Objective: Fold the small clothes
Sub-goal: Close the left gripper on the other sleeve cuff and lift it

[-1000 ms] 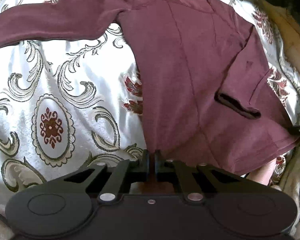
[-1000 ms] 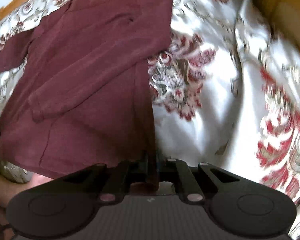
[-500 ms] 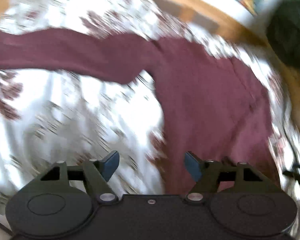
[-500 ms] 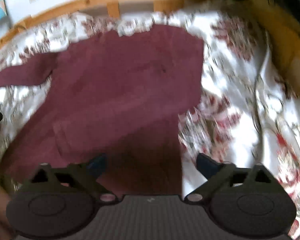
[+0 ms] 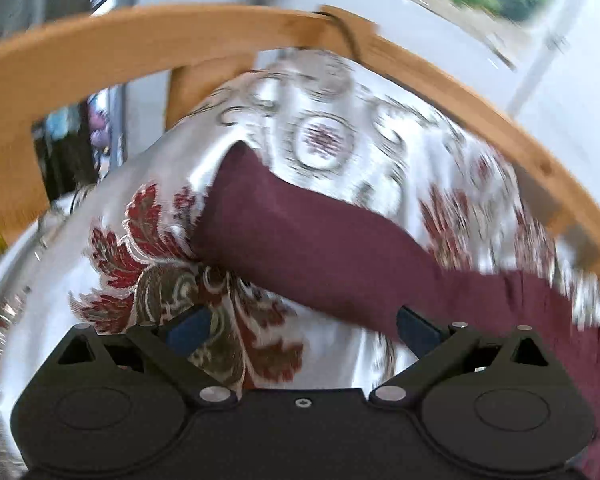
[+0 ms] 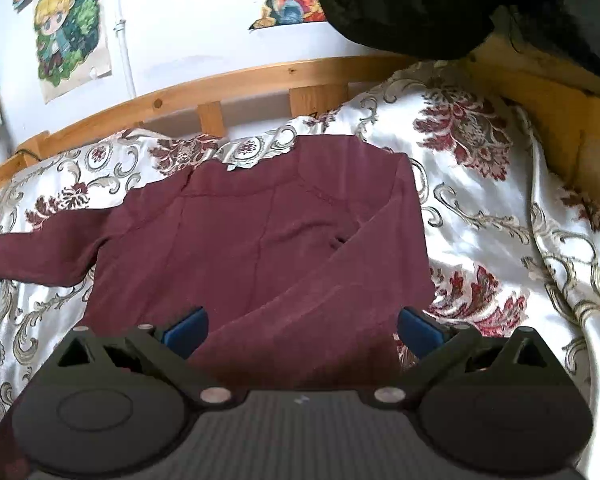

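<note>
A maroon long-sleeved top (image 6: 260, 240) lies spread on the patterned bedspread (image 6: 500, 220). One sleeve (image 6: 340, 280) is folded across its body; the other sleeve (image 6: 40, 256) stretches out to the left. My right gripper (image 6: 303, 330) hovers over the top's lower part, jaws still opening, and its blue pads touch no cloth. In the blurred left wrist view the outstretched sleeve (image 5: 320, 248) runs from the right to its cuff near the bed's corner. My left gripper (image 5: 302, 328) is beside that sleeve with its jaws opening. Only bedspread shows between its pads.
A wooden bed rail (image 6: 220, 84) curves round the far side and is close behind the cuff as the bed rail (image 5: 140, 36). Posters (image 6: 72, 28) hang on the wall. A dark cloth (image 6: 440, 0) hangs at top right. The bedspread is rumpled on the right.
Both grippers were shut on the top's hem and have let go and opened. The left one swung left to the outstretched sleeve and its cuff. The right one tilted up over the top.
</note>
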Motion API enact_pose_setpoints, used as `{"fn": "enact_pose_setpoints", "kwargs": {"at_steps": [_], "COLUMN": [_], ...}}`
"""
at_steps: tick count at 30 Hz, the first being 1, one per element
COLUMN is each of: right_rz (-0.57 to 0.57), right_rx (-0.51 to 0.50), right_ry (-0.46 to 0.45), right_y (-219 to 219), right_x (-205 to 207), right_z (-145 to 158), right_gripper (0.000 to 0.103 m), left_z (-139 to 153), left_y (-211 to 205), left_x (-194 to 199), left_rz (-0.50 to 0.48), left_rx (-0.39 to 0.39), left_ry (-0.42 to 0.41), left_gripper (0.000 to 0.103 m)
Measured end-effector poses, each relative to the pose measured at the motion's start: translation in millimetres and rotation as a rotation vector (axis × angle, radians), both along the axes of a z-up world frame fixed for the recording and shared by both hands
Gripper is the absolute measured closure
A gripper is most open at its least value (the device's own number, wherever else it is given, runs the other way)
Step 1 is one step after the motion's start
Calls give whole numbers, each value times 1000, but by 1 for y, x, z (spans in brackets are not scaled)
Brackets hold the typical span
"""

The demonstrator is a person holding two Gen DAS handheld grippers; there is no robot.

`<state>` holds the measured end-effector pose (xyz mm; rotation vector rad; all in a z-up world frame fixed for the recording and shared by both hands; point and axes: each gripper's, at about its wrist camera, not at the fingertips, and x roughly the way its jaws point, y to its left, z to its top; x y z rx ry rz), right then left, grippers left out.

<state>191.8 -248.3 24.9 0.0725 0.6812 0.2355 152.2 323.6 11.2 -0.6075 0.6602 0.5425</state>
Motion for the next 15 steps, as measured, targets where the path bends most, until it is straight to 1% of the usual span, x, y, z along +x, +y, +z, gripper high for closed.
{"fn": "enact_pose_setpoints", "kwargs": {"at_steps": [1, 2, 3, 4, 5, 6, 7, 8, 9, 12, 15], "right_rz": [-8, -15, -22, -27, -29, -29, -29, -28, -22, -4, 13], "right_rx": [7, 16, 23, 30, 35, 36, 34, 32, 29, 21, 10], "right_ry": [5, 13, 21, 29, 39, 48, 52, 54, 55, 52, 46], "right_y": [-2, -4, -5, -6, -6, -5, -4, -3, -2, 3, 7], "right_x": [1, 3, 5, 6, 6, 7, 7, 7, 8, 8, 7], "right_z": [-1, -2, -4, -6, -8, -9, -11, -12, -13, -14, -14], "right_gripper": [0, 0, 0, 0, 0, 0, 0, 0, 0, 0, 0], "left_z": [-3, -4, -5, -5, -5, -5, -5, -6, -7, -6, 2], "left_y": [5, 8, 9, 10, 10, 10, 10, 11, 12, 10, 0], "left_x": [2, 4, 5, 6, 7, 8, 7, 7, 4, 0, -5], "left_rz": [32, 67, 93, 113, 125, 134, 141, 146, 150, 150, 127], "left_rx": [-10, -10, 4, 25, 46, 66, 77, 79, 75, 79, 133], "left_ry": [-4, -6, -8, -8, -5, 1, 3, -1, -6, -35, -85], "left_gripper": [7, 13, 20, 25, 38, 54, 63, 81, 92, 98, 99]}}
